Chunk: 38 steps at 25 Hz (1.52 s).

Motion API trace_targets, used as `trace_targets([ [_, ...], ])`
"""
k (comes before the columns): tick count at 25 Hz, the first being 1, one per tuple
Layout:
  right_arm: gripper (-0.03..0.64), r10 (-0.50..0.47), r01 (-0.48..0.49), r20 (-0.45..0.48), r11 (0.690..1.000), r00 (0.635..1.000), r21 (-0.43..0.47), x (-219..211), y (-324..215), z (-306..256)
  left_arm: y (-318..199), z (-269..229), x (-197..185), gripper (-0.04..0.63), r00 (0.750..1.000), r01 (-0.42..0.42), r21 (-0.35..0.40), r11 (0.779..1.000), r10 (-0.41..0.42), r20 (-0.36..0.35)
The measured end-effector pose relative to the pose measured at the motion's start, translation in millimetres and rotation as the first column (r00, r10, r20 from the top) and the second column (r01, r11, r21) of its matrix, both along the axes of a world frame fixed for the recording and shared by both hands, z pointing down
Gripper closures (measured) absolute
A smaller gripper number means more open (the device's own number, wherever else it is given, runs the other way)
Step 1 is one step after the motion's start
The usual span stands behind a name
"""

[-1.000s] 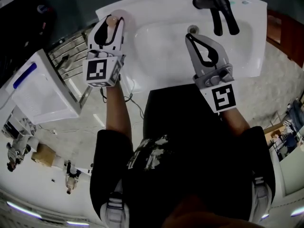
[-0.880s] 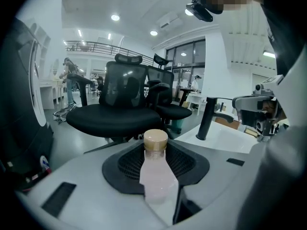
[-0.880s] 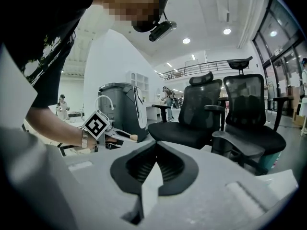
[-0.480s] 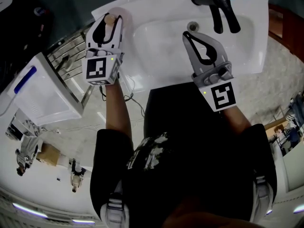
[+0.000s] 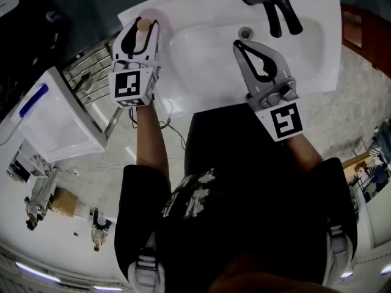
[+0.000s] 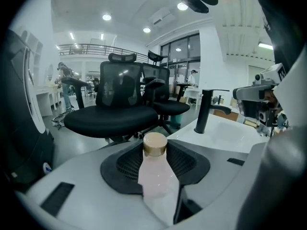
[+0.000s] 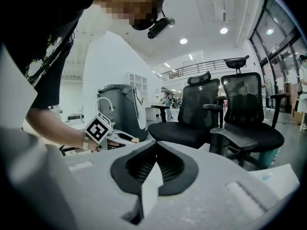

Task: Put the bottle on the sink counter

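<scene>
Our left gripper had its jaws around the pale bottle with the tan cap. They had just been opening a little, yet the ribbed pads still looked to lie against the bottle's body, so we judged it lightly held rather than freed. The bottle stood upright between the jaws at the left end of the white sink counter, beside the basin. Whether its base rested fully on the counter we could not see. Our right gripper hung over the basin with its jaws together and nothing in them, near the black faucet. We judged the carrying done and the bottle in its place. What remained was to open the left jaws fully and draw that gripper back without tipping the bottle.
</scene>
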State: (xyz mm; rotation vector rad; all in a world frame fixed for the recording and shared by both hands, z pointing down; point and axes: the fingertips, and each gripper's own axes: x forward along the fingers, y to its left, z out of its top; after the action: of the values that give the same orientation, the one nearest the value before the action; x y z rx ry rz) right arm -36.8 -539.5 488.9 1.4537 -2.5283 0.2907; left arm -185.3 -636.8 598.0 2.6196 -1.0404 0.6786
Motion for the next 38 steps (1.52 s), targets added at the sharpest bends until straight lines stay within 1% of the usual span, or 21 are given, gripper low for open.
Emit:
trace_targets([
  [3, 0.621, 0.007, -0.007, 0.0, 1.0, 1.0, 0.008, 2.7, 4.7, -5.5, 3.6, -6.4, 0.2, 0.417, 1.0, -0.003, -0.014, 1.0, 0.003, -0.016],
  [5, 0.621, 0.009, -0.009, -0.003, 1.0, 1.0, 0.018, 4.5, 10.2, -10.3, 5.9, -14.7, -0.7, 0.395, 1.0, -0.005, 0.008, 1.0, 0.005, -0.014],
  [7, 0.621, 0.012, -0.012, -0.006, 0.999, 1.0, 0.03, 5.7, 18.0, -16.3, 12.4, -23.6, -3.2, 0.38, 1.0, -0.016, 0.042, 0.999, 0.015, 0.01],
  [9, 0.621, 0.011, -0.011, -0.007, 0.999, 1.0, 0.043, 4.7, 26.6, -24.9, 21.0, -34.1, -11.2, 0.371, 1.0, 0.005, 0.059, 0.998, -0.005, 0.012],
  [10, 0.621, 0.009, -0.008, -0.007, 0.999, 1.0, 0.052, 3.1, 30.7, -30.2, 25.4, -41.0, -16.8, 0.372, 1.0, 0.026, 0.061, 0.998, -0.026, -0.002],
  [13, 0.621, 0.006, -0.007, 0.01, 0.995, 1.0, 0.098, -5.7, 42.9, -48.5, 38.8, -70.2, -35.8, 0.373, 0.993, 0.089, 0.054, 0.995, -0.084, -0.084],
  [14, 0.621, 0.002, -0.004, 0.017, 0.994, 1.0, 0.11, -9.5, 48.8, -53.3, 45.2, -81.5, -42.8, 0.373, 0.991, 0.101, 0.062, 0.993, -0.095, -0.095],
  [17, 0.621, -0.015, 0.011, 0.037, 0.992, 0.999, 0.123, -19.6, 70.2, -64.2, 74.2, -116.3, -58.5, 0.373, 0.989, 0.117, 0.118, 0.986, -0.106, -0.099],
  [19, 0.621, -0.008, -0.001, 0.062, 0.991, 0.998, 0.136, -23.3, 87.2, -76.8, 103.3, -135.5, -60.4, 0.38, 0.991, 0.102, 0.154, 0.983, -0.087, -0.1],
  [21, 0.621, 0.002, -0.014, 0.076, 0.988, 0.997, 0.154, -29.5, 108.6, -92.3, 138.2, -155.0, -64.7, 0.42, 0.994, 0.083, 0.193, 0.978, -0.067, -0.089],
  [22, 0.621, 0.002, -0.014, 0.073, 0.986, 0.997, 0.165, -33.8, 119.6, -99.4, 154.5, -166.5, -69.2, 0.44, 0.993, 0.089, 0.212, 0.973, -0.07, -0.093],
  [24, 0.622, -0.002, -0.01, 0.061, 0.982, 0.998, 0.187, -42.5, 140.6, -111.2, 183.4, -192.5, -78.4, 0.48, 0.986, 0.13, 0.246, 0.961, -0.1, -0.132],
  [26, 0.621, -0.002, -0.008, 0.047, 0.979, 0.999, 0.205, -49.4, 162.3, -119.2, 212.4, -215.2, -82.4, 0.516, 0.975, 0.17, 0.256, 0.952, -0.125, -0.184],
  [28, 0.622, 0.008, -0.015, 0.031, 0.977, 0.999, 0.215, -53.8, 182.9, -125.0, 243.3, -225.6, -80.2, 0.557, 0.974, 0.151, 0.258, 0.954, -0.099, -0.204],
  [31, 0.623, 0.031, -0.035, 0.022, 0.974, 0.999, 0.225, -55.2, 209.6, -134.3, 284.6, -231.8, -72.7, 0.57, 0.977, 0.108, 0.251, 0.962, -0.056, -0.206],
  [33, 0.623, 0.044, -0.046, 0.015, 0.973, 0.999, 0.225, -52.1, 223.8, -139.8, 304.0, -237.9, -65.9, 0.572, 0.977, 0.094, 0.26, 0.961, -0.038, -0.211],
  [36, 0.622, 0.058, -0.066, 0.044, 0.975, 0.997, 0.212, -46.0, 239.1, -150.7, 326.5, -246.8, -50.9, 0.577, 0.974, 0.065, 0.269, 0.961, -0.003, -0.225],
  [38, 0.623, 0.053, -0.063, 0.051, 0.973, 0.997, 0.224, -42.4, 245.7, -160.6, 338.0, -253.7, -39.7, 0.577, 0.969, 0.05, 0.274, 0.96, 0.019, -0.245],
])
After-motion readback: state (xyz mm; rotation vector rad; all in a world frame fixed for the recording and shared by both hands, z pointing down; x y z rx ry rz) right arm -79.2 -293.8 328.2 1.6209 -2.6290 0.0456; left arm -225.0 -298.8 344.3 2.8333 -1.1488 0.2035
